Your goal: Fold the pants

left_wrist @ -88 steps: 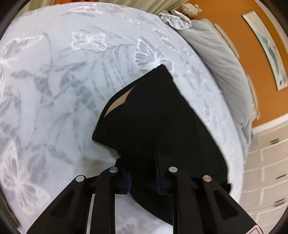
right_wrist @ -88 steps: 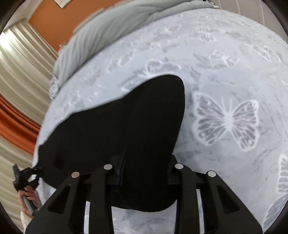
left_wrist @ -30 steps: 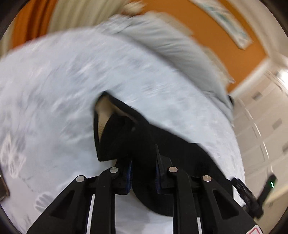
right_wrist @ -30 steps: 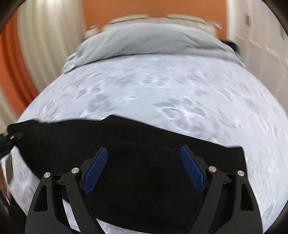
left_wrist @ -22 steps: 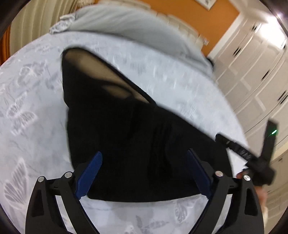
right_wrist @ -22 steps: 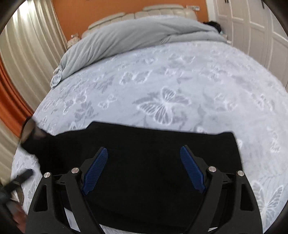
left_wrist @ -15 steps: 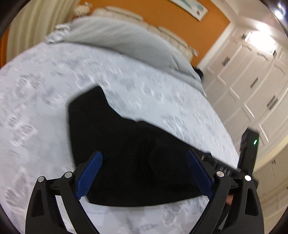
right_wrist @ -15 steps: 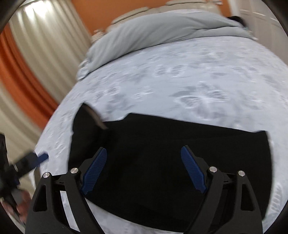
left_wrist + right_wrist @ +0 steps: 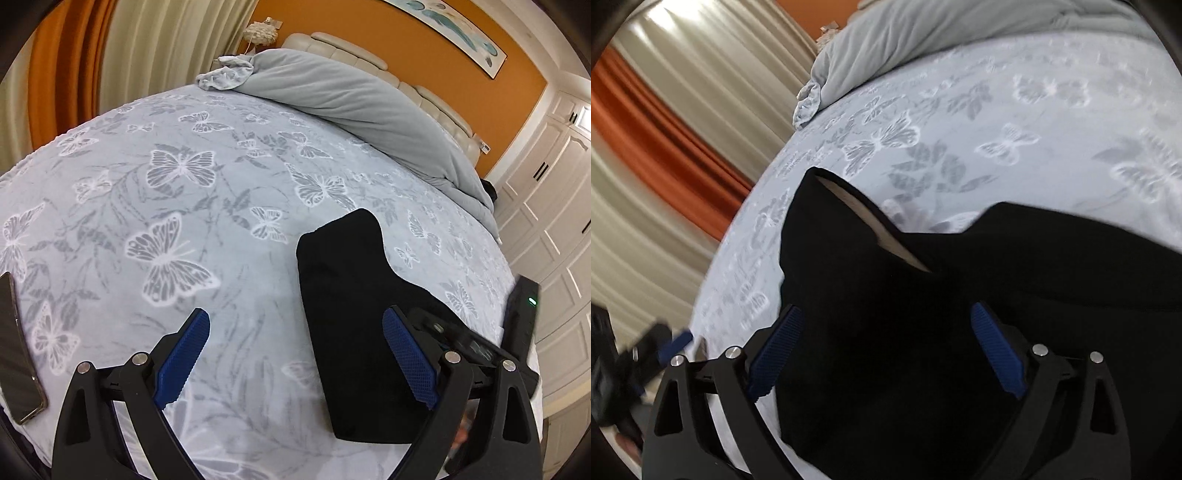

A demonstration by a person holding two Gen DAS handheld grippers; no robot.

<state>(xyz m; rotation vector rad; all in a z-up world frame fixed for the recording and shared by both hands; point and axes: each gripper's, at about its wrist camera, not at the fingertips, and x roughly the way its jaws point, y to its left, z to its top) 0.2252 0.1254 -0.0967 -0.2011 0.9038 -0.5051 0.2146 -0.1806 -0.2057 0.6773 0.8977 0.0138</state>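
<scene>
One pair of black fabric pants (image 9: 354, 295), folded into a compact dark slab, lying flat on the bed with the pale blue-grey butterfly-print bedspread (image 9: 184, 192), toward its near right part in the left wrist view. No brand, label or writing readable anywhere on the cloth. Matte and plain, with a raised rounded corner at the far end and a sliver of tan lining (image 9: 871, 218) showing along one edge in the right wrist view. Left gripper (image 9: 295, 354) with blue-padded jaws spread wide, gripping nothing, poised over bare bedspread just left of the pants. Right gripper (image 9: 884, 350) likewise spread wide, hovering directly over the black cloth without pinching it; its body also visible at the right edge of the left wrist view, a small green light lit on it. One rolled grey duvet (image 9: 354, 96) along the head of the bed before a cream padded headboard (image 9: 343, 44). One dark smartphone (image 9: 14, 354) lying at the bedspread's left edge. Orange-and-cream curtains (image 9: 92, 66), an orange wall, one framed picture (image 9: 450, 33), white panelled wardrobe doors (image 9: 554, 192).
</scene>
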